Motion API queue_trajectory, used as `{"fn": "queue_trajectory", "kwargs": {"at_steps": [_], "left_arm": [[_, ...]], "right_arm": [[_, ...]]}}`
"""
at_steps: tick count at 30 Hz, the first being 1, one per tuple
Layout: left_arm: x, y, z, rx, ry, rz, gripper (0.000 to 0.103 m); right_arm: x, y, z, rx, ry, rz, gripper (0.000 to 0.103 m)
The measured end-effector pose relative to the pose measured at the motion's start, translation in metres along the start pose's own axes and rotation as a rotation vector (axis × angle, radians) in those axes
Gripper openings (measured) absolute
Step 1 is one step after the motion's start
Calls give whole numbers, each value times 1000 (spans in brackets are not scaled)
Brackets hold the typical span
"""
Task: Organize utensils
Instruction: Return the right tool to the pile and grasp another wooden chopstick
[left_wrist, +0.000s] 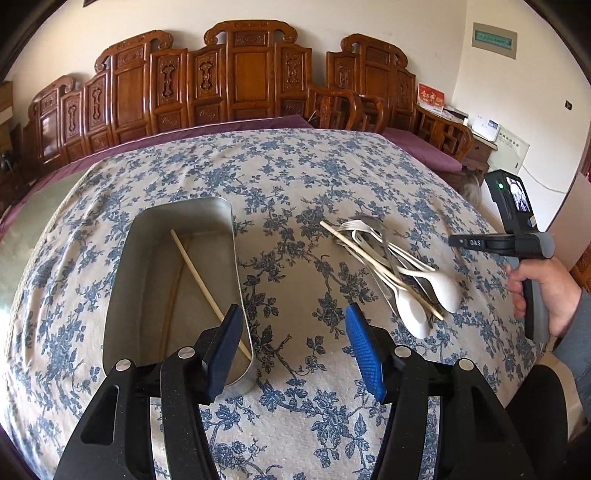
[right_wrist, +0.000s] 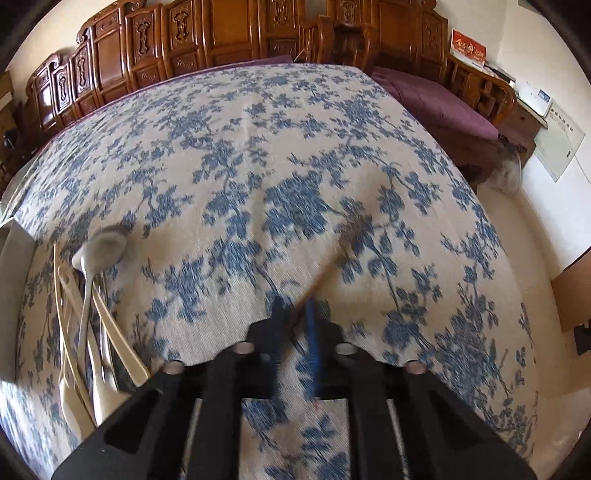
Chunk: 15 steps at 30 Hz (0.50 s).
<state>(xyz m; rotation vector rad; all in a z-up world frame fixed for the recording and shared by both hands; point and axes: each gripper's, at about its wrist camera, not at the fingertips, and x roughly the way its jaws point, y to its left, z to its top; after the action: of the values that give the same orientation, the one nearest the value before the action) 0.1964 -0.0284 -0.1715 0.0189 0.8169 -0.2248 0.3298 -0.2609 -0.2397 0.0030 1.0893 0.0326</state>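
Note:
A metal tray (left_wrist: 122, 280) lies on the floral tablecloth at the left with one wooden chopstick (left_wrist: 207, 288) in it. A pile of utensils (left_wrist: 391, 266), with white spoons, metal forks and a chopstick, lies to the right of the tray. My left gripper (left_wrist: 291, 347) is open and empty above the tray's near right corner. My right gripper (right_wrist: 295, 314) is nearly shut on a thin chopstick (right_wrist: 328, 273) that sticks out forward, blurred. The pile also shows at the left of the right wrist view (right_wrist: 92, 317). The right gripper's body (left_wrist: 517, 240) shows in the left wrist view.
The table is covered by a blue floral cloth (left_wrist: 295, 177). Carved wooden benches (left_wrist: 229, 85) with purple cushions stand behind it. A side cabinet (right_wrist: 524, 110) stands at the far right by the wall.

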Motion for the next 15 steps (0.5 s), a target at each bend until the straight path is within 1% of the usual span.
{"fn": "queue_trajectory", "kwargs": {"at_steps": [7,10,15], "left_arm": [[-8,-13,-3,3,-18,-14,55],[-13,-22,-3,18,-23,-10,55],[-19,-40,-2,42,-30,-13,55]], "right_arm": [[-12,-15,-23,-17,14,20,5],[-29,-15,-33,-41,-6,38,5],[-74,-10,-53,-94,-57,89,5]]}}
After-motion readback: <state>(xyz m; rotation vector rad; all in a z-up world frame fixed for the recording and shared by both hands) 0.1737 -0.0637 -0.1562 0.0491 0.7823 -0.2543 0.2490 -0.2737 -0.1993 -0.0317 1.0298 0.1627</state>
